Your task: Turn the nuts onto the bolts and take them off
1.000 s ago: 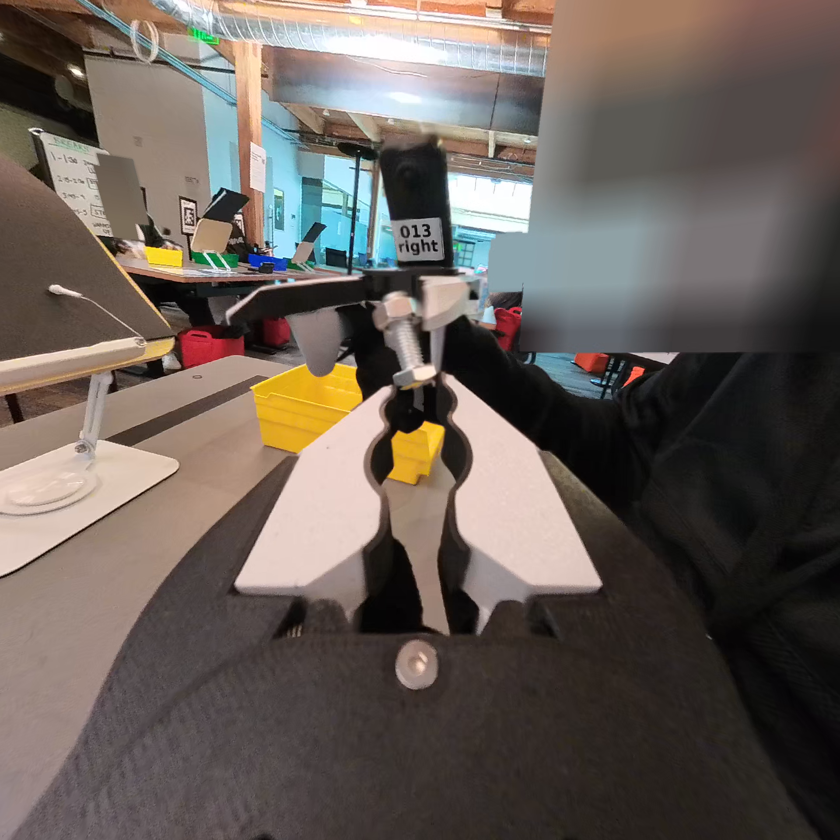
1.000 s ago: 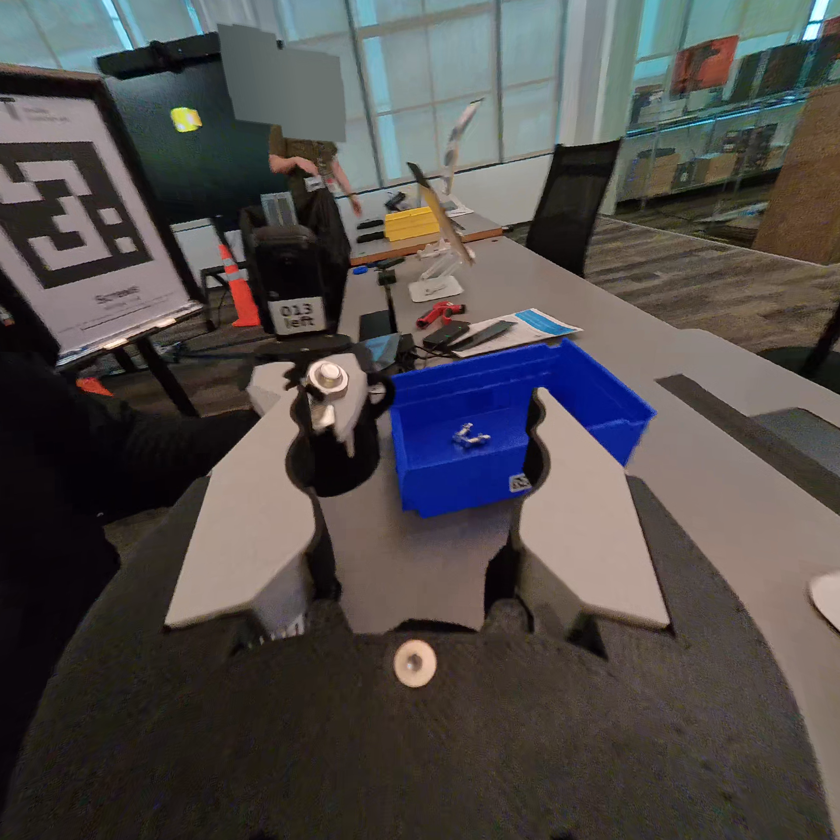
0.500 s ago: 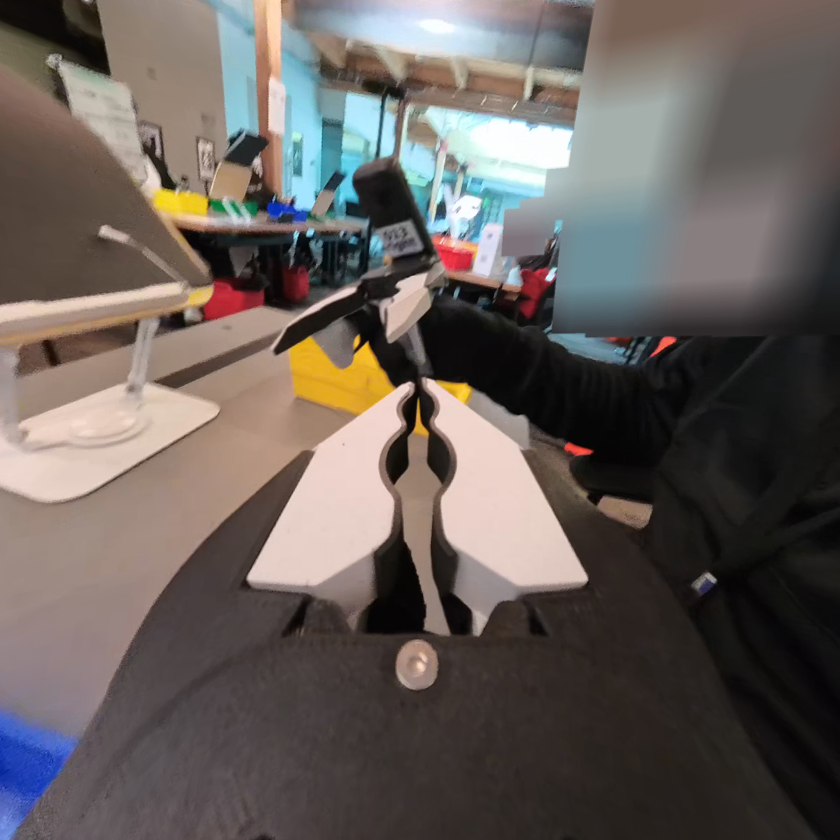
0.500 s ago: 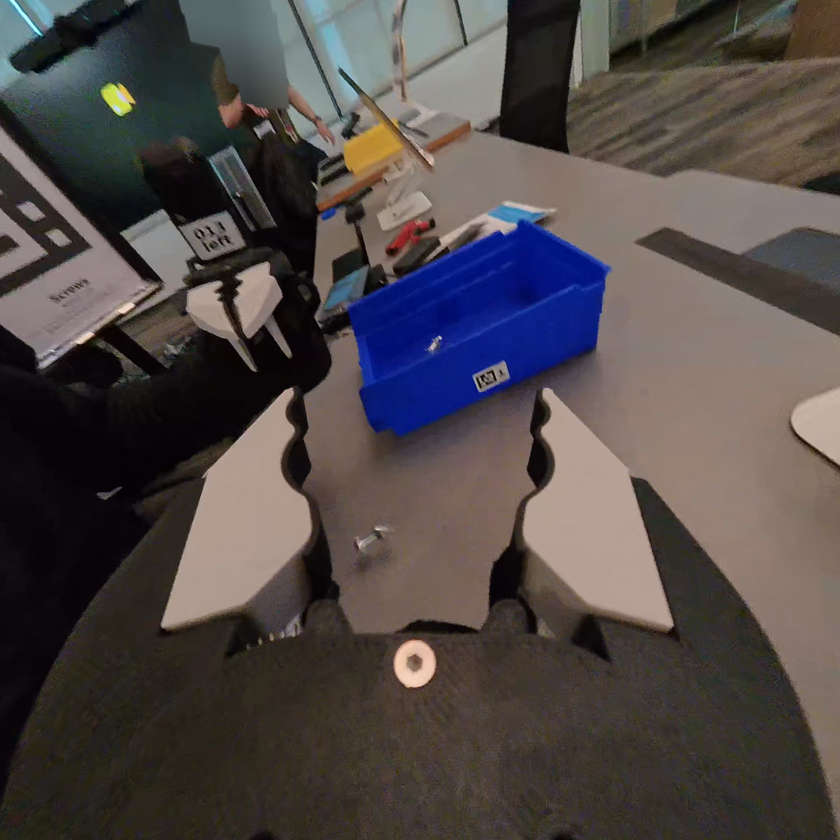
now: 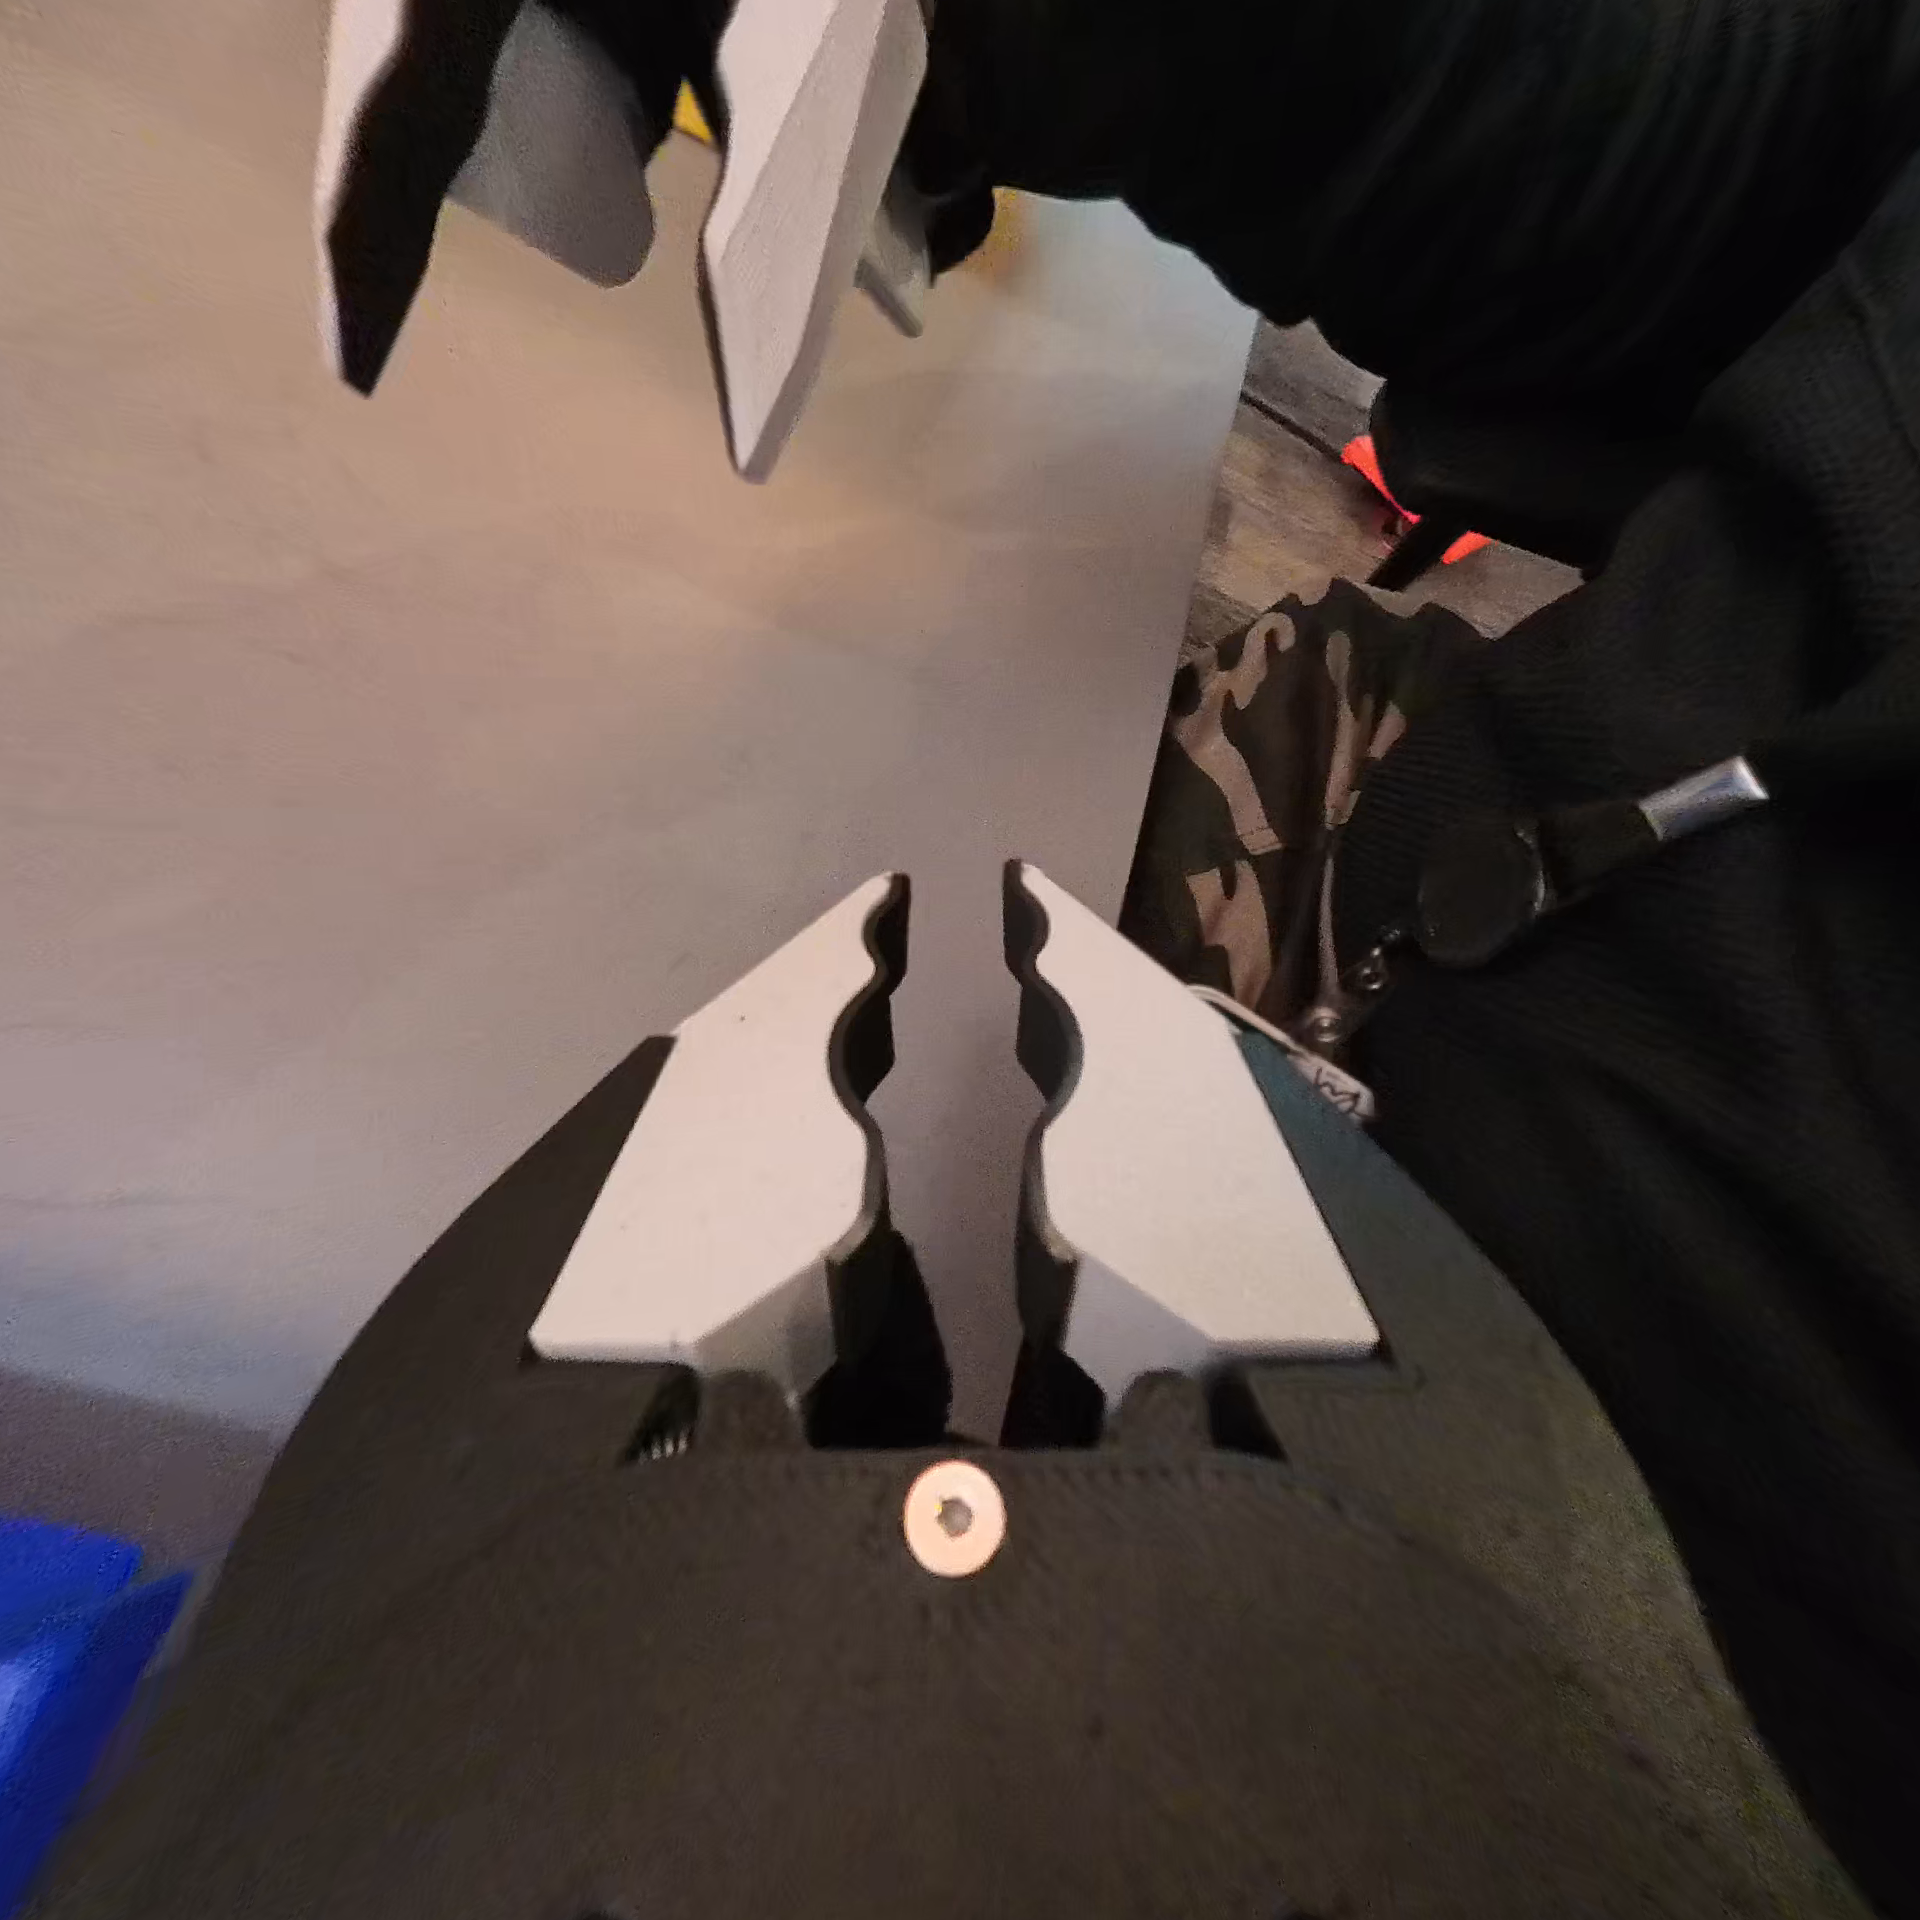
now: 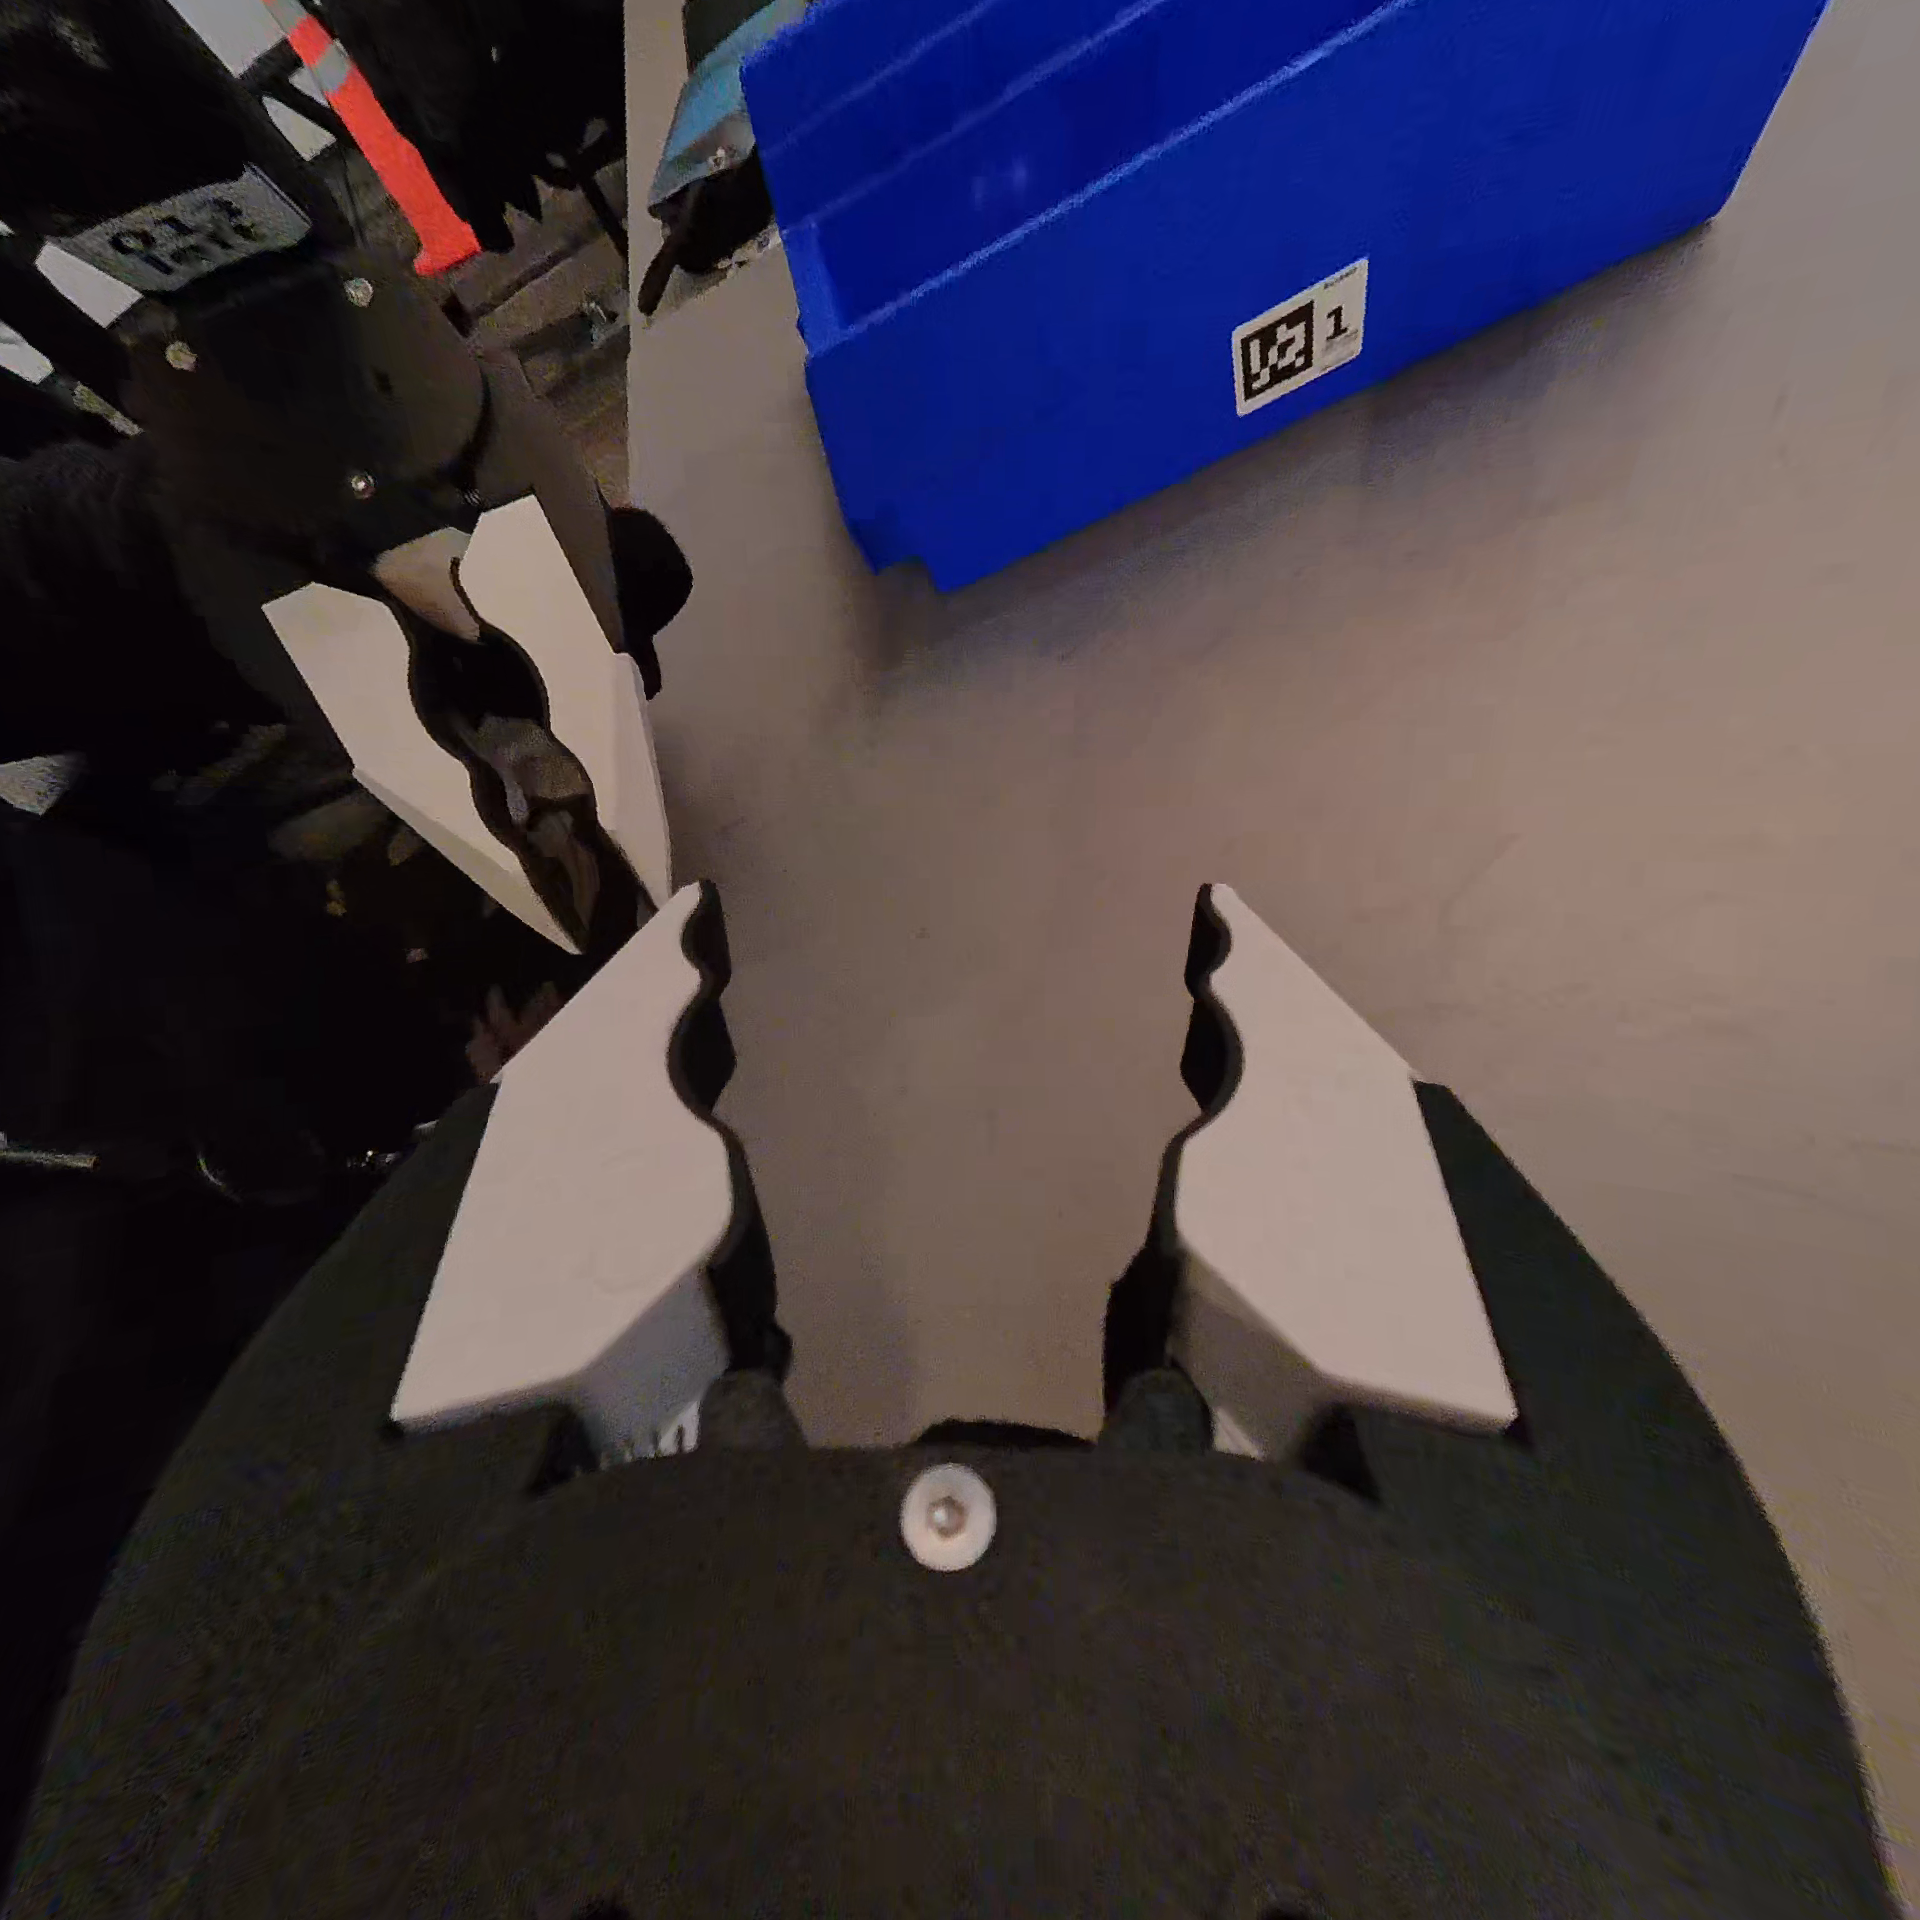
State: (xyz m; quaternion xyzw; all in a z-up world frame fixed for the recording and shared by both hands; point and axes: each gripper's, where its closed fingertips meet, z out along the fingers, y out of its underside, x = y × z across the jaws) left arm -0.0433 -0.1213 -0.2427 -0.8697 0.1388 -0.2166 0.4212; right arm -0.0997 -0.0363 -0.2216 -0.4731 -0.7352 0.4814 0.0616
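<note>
1. We see the left hand-held gripper with a narrow gap between its fingers, nothing in it, over the grey worktop.
2. The right hand-held gripper is spread wide and empty.
3. A blue bin at 1 o'clock carries a white sticker with a black code; its writing is left uncopied.
4. No nut or bolt is visible in either view.

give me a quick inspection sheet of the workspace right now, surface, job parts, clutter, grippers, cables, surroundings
Surface: grey table, bare between both grippers.
Job's things: no nut or bolt seen.
Clutter: blue bin with a sticker on the table; contents hidden.
Grippers: left gripper slightly open, empty; right gripper wide open, empty.
Cables: nothing seen.
Surroundings: black sleeve; orange cone beyond the table edge.
</note>
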